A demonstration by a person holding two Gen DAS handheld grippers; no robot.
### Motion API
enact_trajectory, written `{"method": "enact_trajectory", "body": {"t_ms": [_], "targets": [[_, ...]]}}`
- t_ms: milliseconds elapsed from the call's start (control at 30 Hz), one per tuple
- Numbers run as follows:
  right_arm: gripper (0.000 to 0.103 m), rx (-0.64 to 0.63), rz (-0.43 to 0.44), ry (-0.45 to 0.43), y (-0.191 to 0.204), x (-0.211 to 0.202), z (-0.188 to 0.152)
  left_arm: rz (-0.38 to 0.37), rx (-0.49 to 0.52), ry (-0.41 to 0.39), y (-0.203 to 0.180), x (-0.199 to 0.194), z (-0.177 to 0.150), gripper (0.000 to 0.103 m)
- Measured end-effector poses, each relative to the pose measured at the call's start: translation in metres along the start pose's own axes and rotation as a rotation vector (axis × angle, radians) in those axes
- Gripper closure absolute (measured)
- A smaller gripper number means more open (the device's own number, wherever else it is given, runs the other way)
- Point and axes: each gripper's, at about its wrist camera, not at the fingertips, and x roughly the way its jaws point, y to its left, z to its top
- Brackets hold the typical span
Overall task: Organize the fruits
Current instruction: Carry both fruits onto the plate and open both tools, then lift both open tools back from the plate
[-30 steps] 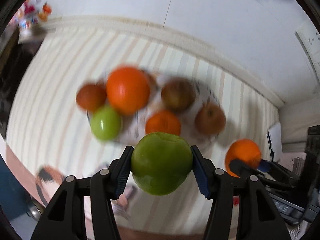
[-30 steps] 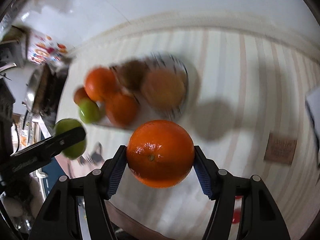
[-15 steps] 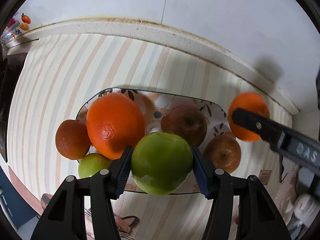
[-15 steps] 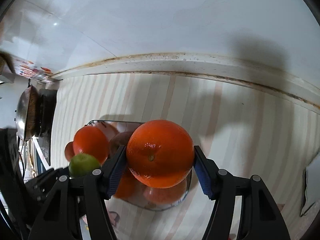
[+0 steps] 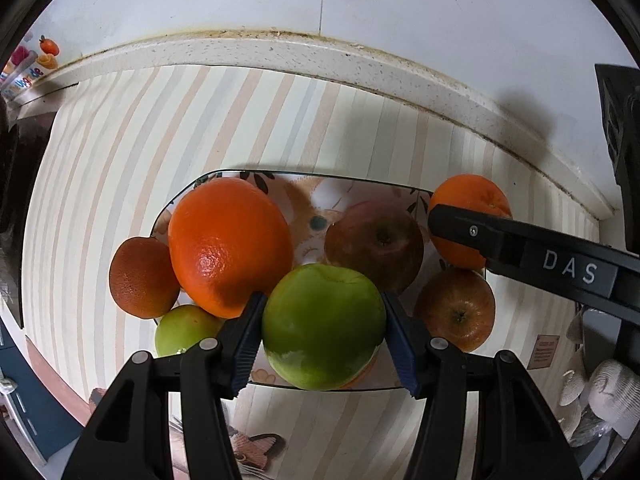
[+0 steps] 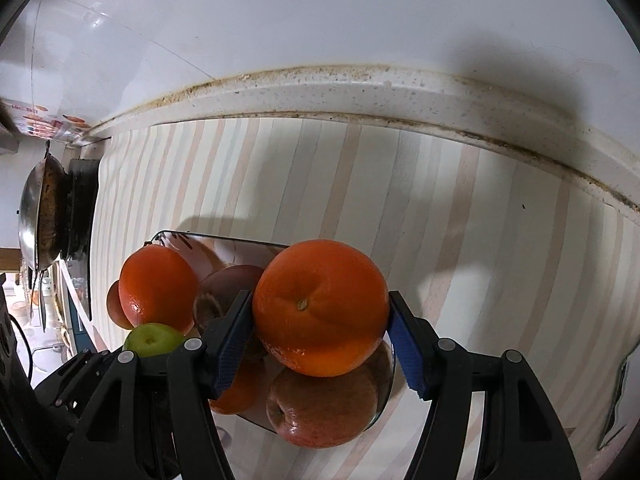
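My left gripper [image 5: 322,332] is shut on a green apple [image 5: 322,330] and holds it over the near edge of a flower-patterned plate [image 5: 316,196]. The plate holds a large orange [image 5: 228,246], a small dark orange [image 5: 142,278], a small green apple [image 5: 184,334] and two red apples [image 5: 374,240] [image 5: 456,308]. My right gripper [image 6: 320,336] is shut on an orange [image 6: 320,306], which also shows in the left wrist view [image 5: 468,200], above the plate's right end [image 6: 384,396].
The plate sits on a striped counter [image 5: 120,160] backed by a speckled ledge [image 5: 280,52] and white wall. A wok [image 6: 40,224] on a stove stands at far left. White cloth items [image 5: 604,392] lie at the right edge.
Both grippers have moved forward with their fruit, from in front of the plate to over it. The right gripper's orange is now above the plate's right end.
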Motion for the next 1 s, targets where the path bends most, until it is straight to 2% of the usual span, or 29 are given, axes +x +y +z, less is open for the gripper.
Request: {"method": "enact_trajectory", "body": {"t_ms": [133,233,300,367,433,500,567,800,1000], "targets": [[0.033,-0.002,0.008,0.001,0.001,-0.004,0.000,-0.022,-0.024,0.002,0.003,-0.002,0.004,0.044],[0.025,0.000,0.007,-0.005,0.000,-0.008,0.000,-0.046,-0.032,-0.002,0.008,-0.005,0.005,0.039],[0.025,0.002,0.007,-0.004,-0.001,-0.009,0.000,-0.037,-0.029,-0.007,0.009,-0.005,0.007,0.033],[0.024,0.002,0.000,-0.002,-0.002,-0.010,0.000,-0.036,-0.033,-0.005,0.011,-0.005,0.007,0.032],[0.021,0.002,-0.004,-0.010,-0.003,-0.013,-0.001,-0.040,-0.037,-0.006,0.014,-0.007,0.006,0.031],[0.011,-0.001,-0.014,-0.018,-0.003,-0.018,-0.004,-0.036,-0.039,-0.012,0.015,-0.012,0.005,0.029],[0.009,-0.019,-0.040,-0.035,0.000,-0.027,-0.009,-0.025,-0.038,-0.031,0.018,-0.022,0.001,0.019],[0.007,-0.143,-0.139,-0.114,0.026,-0.059,-0.057,0.016,-0.070,-0.125,0.038,-0.055,-0.029,0.017],[0.007,-0.209,-0.147,-0.159,0.051,-0.074,-0.112,0.060,-0.090,-0.182,0.053,-0.075,-0.070,0.017]]}}
